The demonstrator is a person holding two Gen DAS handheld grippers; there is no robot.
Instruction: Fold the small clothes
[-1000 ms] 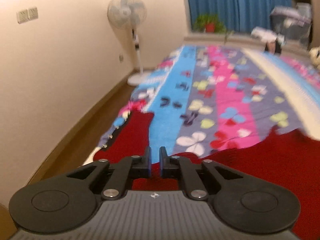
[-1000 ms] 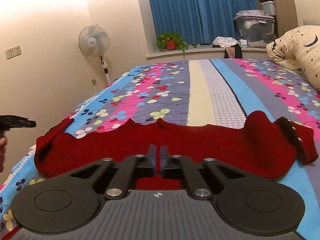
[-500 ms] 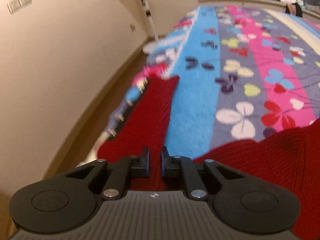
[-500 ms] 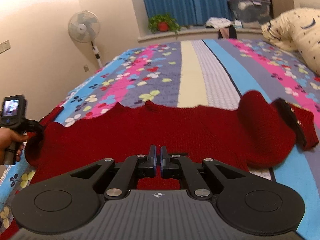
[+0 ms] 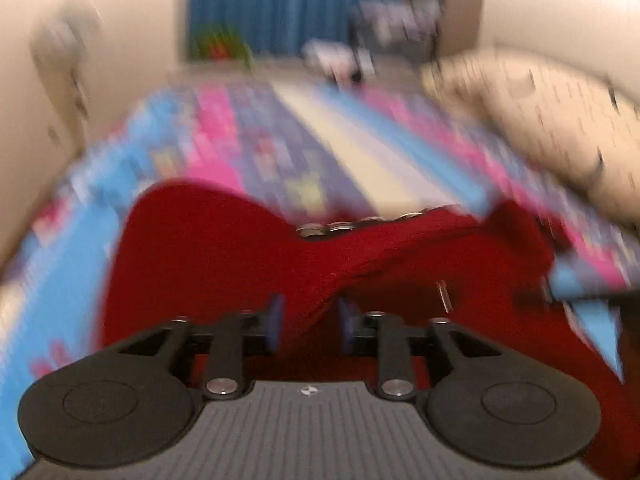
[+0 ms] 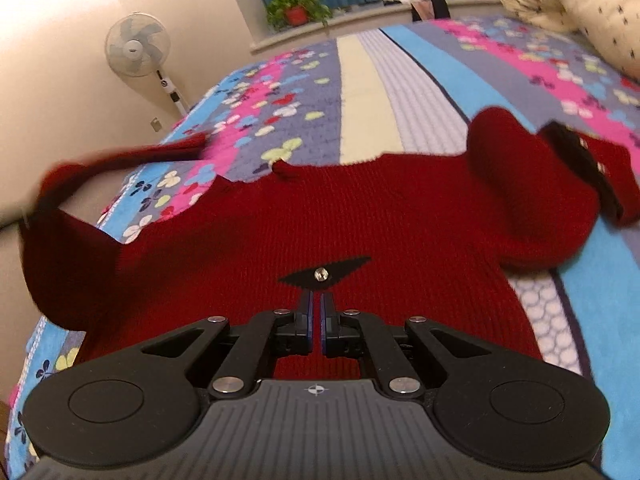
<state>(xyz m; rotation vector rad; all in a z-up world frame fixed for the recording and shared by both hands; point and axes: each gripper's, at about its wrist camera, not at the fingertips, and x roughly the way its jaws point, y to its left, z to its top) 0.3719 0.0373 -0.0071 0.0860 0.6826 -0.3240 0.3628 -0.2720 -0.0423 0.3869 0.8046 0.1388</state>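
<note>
A dark red knit sweater (image 6: 360,216) lies spread on the bed. My right gripper (image 6: 316,300) is shut, low over its body, with its tips just short of a black diamond patch with a stud (image 6: 322,274). The right sleeve (image 6: 520,184) is folded inward, showing a black studded cuff (image 6: 580,160). The left sleeve (image 6: 120,158) hangs lifted and blurred at the far left. In the blurred left wrist view, the jaws of my left gripper (image 5: 310,312) are opening. A ridge of the red sweater (image 5: 224,248) lies loose between them, and a row of studs (image 5: 340,228) shows beyond.
The striped floral bedspread (image 6: 360,80) runs away toward blue curtains. A cream pillow (image 6: 580,8) lies at the far right. A standing fan (image 6: 138,46) and the wall flank the bed's left edge. A potted plant (image 6: 296,8) sits on the sill.
My left gripper swung from the bed's left edge in over the sweater, bringing the sleeve along, and its jaws parted. My right gripper sank closer to the sweater's body and stayed shut.
</note>
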